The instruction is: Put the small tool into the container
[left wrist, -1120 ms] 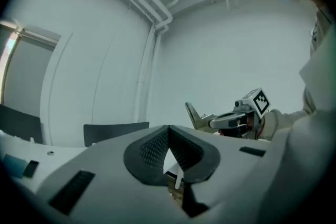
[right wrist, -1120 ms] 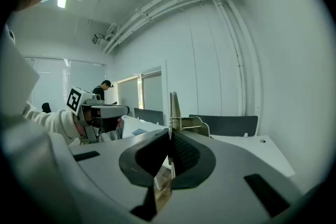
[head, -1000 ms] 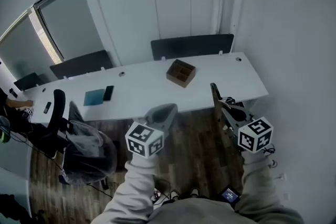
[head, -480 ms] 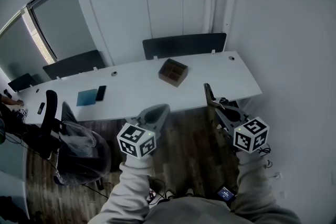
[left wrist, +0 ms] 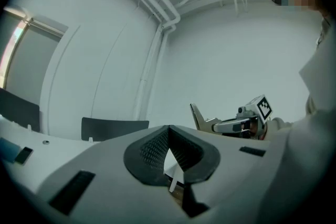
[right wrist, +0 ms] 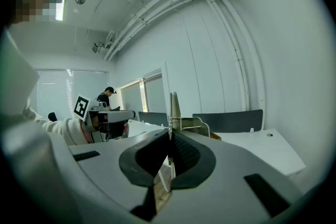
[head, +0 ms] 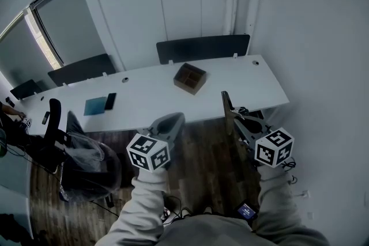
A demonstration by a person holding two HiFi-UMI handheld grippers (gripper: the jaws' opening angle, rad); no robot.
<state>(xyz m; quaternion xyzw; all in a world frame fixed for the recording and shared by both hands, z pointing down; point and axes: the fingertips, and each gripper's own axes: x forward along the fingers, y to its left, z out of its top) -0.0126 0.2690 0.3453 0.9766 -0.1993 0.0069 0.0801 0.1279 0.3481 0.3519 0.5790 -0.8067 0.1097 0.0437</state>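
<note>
Since a second earlier, the head view had drifted slightly, while both grippers barely moved. The right gripper (head: pixel 233 123) was clamped on the thin tan tool (head: pixel 225 103), just short of the table's (head: pixel 144 109) near edge. The box (head: pixel 190 78) sat by the far edge. The left gripper (head: pixel 175 118) was closed and empty.

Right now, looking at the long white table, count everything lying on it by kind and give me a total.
brown compartment box: 1
blue flat pad: 1
small black flat items: 2
Total: 4
</note>
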